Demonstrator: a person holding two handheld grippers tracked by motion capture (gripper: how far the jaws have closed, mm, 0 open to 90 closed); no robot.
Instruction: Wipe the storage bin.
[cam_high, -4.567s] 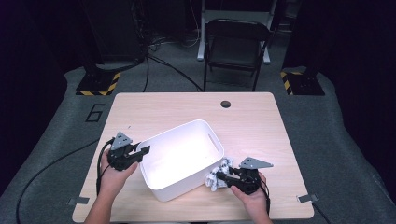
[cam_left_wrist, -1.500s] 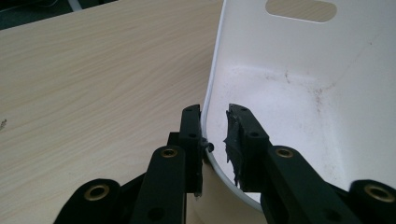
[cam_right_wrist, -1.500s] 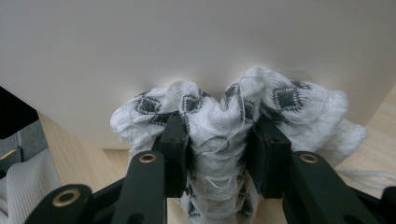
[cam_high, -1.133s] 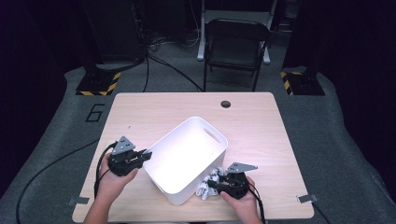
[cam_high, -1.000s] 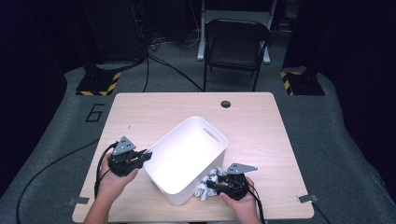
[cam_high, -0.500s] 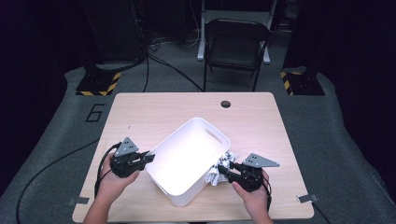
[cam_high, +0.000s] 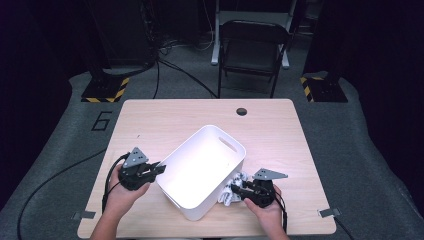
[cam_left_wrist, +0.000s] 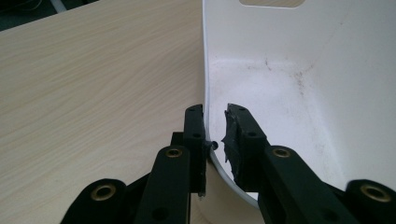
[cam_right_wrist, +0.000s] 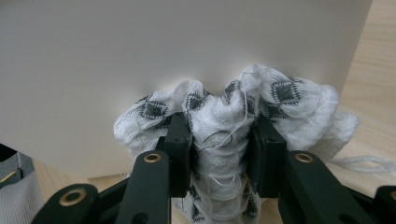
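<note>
Near the table's (cam_high: 150, 120) front edge, the right gripper (cam_high: 239, 190) has slid a little rightward along that edge since half a second ago, and its jaws have just been closing on the white cloth (cam_high: 235, 189) with grey diamond patterns, which they now pinch against the white bin's (cam_high: 220, 135) outer wall. The bin has turned clockwise since the earliest frame, one corner now pointing at the front edge. The left gripper (cam_high: 159, 169) has kept its place, its jaws clamped on the bin's rim, one pad outside and one inside. The cloth's lower part is hidden behind the right jaws; the person's forearms are cut off at the frame's bottom. On the grey floor beyond the table's left edge, a painted "6" (cam_high: 101, 120) can be read.
</note>
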